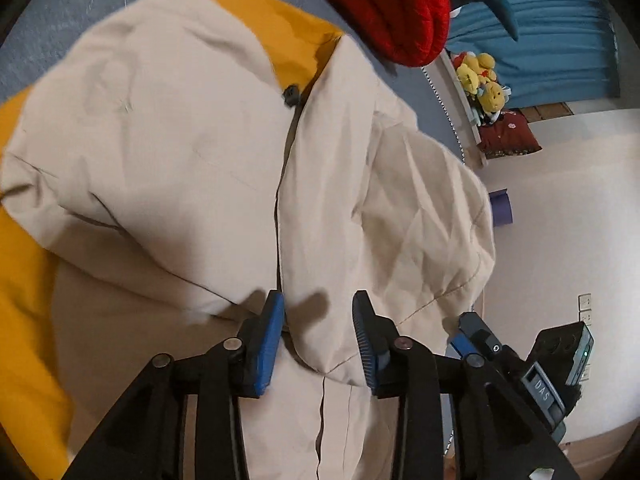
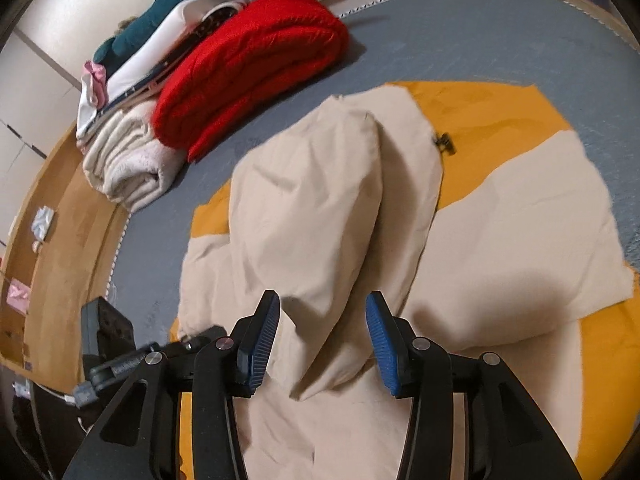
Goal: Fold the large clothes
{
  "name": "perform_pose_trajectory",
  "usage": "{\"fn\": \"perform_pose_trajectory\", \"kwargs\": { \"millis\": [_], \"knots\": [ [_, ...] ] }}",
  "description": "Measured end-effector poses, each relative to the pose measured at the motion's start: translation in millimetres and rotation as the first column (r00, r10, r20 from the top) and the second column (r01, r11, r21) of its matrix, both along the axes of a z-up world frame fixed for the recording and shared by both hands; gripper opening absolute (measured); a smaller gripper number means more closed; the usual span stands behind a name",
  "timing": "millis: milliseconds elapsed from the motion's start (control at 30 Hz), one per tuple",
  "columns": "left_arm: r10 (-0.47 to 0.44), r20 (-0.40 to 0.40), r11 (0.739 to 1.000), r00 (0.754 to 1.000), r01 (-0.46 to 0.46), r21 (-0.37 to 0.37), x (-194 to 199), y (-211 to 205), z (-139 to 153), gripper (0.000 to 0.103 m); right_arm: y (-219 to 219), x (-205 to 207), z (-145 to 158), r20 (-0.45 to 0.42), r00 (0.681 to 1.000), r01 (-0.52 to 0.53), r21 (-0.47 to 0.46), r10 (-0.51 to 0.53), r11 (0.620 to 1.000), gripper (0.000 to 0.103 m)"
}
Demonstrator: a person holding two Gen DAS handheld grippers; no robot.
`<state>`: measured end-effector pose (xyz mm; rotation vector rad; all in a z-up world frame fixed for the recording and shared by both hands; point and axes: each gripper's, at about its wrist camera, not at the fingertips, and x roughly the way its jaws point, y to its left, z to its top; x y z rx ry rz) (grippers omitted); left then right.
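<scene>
a beige-and-mustard jacket (image 1: 168, 152) lies spread front-up on the grey-blue bed, both beige sleeves folded in across its chest, a dark toggle (image 2: 446, 143) at the collar.

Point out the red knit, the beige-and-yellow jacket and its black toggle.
red knit (image 2: 256, 68), right wrist view, folded top
beige-and-yellow jacket (image 1: 168, 140), left wrist view, beige panel
black toggle (image 1: 291, 95), left wrist view, its body

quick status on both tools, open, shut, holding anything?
Left tool: open, empty, pads clear of the beige jacket below.
Right tool: open, holding nothing, a folded sleeve lies between its pads, not pinched.
</scene>
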<state>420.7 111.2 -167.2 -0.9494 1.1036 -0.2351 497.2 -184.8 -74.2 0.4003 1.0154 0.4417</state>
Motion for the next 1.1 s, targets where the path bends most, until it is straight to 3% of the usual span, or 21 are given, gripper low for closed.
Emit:
{"fn": "perform_pose_trajectory", "kwargs": {
  "millis": [67,100,167,200,267,333,433,533,600,633,667,733,800,867,967,1000,1100],
  "knots": [
    [-0.007,-0.020,1.000,1.000,0.007,-0.005,0.8,-3.0,-5.8,0.033,4.6,0.4,-6.8,-0.001,1.000,-0.004,-0.013,0.004,1.000,0.036],
    [-0.011,-0.028,1.000,1.000,0.011,-0.010,1.1,-5.2,-9.9,0.033,6.6,1.1,-10.2,-0.001,1.000,-0.013,-0.010,0.013,1.000,0.015],
    [-0.014,-0.028,1.000,1.000,0.013,-0.015,0.3,-6.8,-14.3,0.030,4.7,1.8,-10.9,0.008,1.000,-0.012,-0.002,0.012,1.000,0.008],
    [-0.004,-0.020,1.000,1.000,0.004,-0.009,-0.3,-6.3,-12.5,0.018,2.6,2.1,-10.3,0.018,1.000,-0.004,0.014,0.004,1.000,0.003],
    [0.004,0.023,1.000,1.000,-0.004,-0.020,-1.8,-2.7,-0.6,0.001,-2.5,2.6,-6.7,0.025,1.000,-0.005,0.065,0.004,0.998,0.002],
    [0.014,0.114,1.000,0.993,-0.012,-0.021,-4.8,2.3,27.9,0.001,-11.6,-0.2,1.7,0.050,0.999,0.002,0.195,-0.012,0.981,0.002],
    [0.010,0.299,0.996,0.954,-0.035,0.080,-15.0,8.1,86.2,0.001,-25.7,-5.0,16.7,0.113,0.993,-0.002,0.372,-0.043,0.928,0.002],
    [0.007,0.289,0.985,0.957,-0.057,0.165,-17.6,10.2,91.8,0.001,-37.3,-4.3,6.3,0.065,0.994,0.053,0.444,-0.091,0.894,0.002],
    [-0.034,0.160,0.975,0.987,-0.003,0.223,-10.3,0.1,64.0,0.000,-36.7,0.5,-15.0,-0.033,0.993,0.113,0.378,-0.109,0.919,0.002],
    [-0.052,0.079,0.959,0.996,0.028,0.282,-7.4,-6.6,47.1,0.000,-32.4,5.0,-37.2,-0.129,0.985,0.149,0.286,-0.116,0.947,0.002],
    [-0.066,0.032,0.950,0.997,0.053,0.309,-5.4,-10.3,37.3,0.000,-29.8,5.9,-48.9,-0.175,0.977,0.163,0.232,-0.123,0.959,0.002],
    [-0.074,-0.061,0.949,0.995,0.089,0.303,-2.9,-13.3,19.4,0.000,-23.5,7.2,-76.3,-0.257,0.953,0.178,0.036,-0.163,0.983,0.005],
    [-0.048,-0.040,0.957,0.998,0.057,0.285,-3.9,-9.3,29.9,0.000,-18.3,8.2,-78.3,-0.242,0.957,0.165,-0.005,-0.162,0.986,0.008],
    [-0.034,0.040,0.939,0.999,0.018,0.343,-7.6,-8.9,55.9,0.002,-15.4,10.7,-67.7,-0.203,0.966,0.157,-0.021,-0.158,0.987,0.013],
    [-0.028,0.164,0.908,0.986,-0.043,0.418,-15.7,-14.7,86.0,0.004,-16.6,13.5,-42.4,-0.088,0.982,0.164,-0.044,-0.167,0.986,0.043],
    [-0.056,0.201,0.909,0.978,-0.033,0.415,-15.9,-21.7,92.7,0.006,-20.1,14.0,-33.9,-0.042,0.982,0.181,-0.039,-0.183,0.983,0.051],
    [-0.193,0.206,0.922,0.959,0.105,0.373,-9.5,-47.0,83.0,0.015,-28.6,16.8,-25.9,-0.012,0.981,0.193,-0.015,-0.193,0.981,0.052]
  ]
}}
